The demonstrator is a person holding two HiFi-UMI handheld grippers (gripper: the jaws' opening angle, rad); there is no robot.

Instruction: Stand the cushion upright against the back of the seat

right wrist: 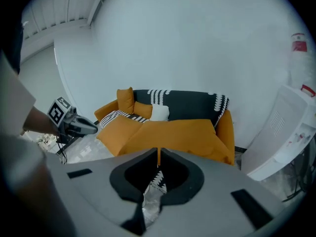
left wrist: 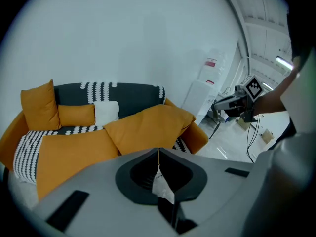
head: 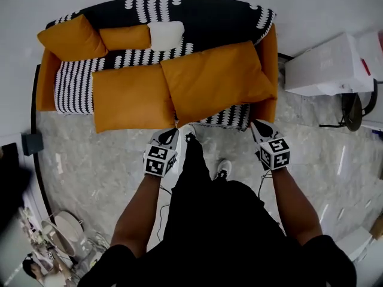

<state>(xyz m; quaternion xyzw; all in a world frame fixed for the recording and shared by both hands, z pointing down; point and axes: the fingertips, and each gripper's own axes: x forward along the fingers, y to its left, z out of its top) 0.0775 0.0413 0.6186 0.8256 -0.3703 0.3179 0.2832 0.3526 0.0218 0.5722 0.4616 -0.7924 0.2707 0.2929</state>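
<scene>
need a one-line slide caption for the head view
Both shut, the left gripper and right gripper hang before a sofa where two big orange cushions lie.

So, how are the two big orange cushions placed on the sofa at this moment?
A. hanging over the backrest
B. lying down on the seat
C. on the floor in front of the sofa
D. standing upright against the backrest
B: the left large cushion and the right large cushion both lie down across the seat, in front of the black backrest, not standing against it.
</scene>
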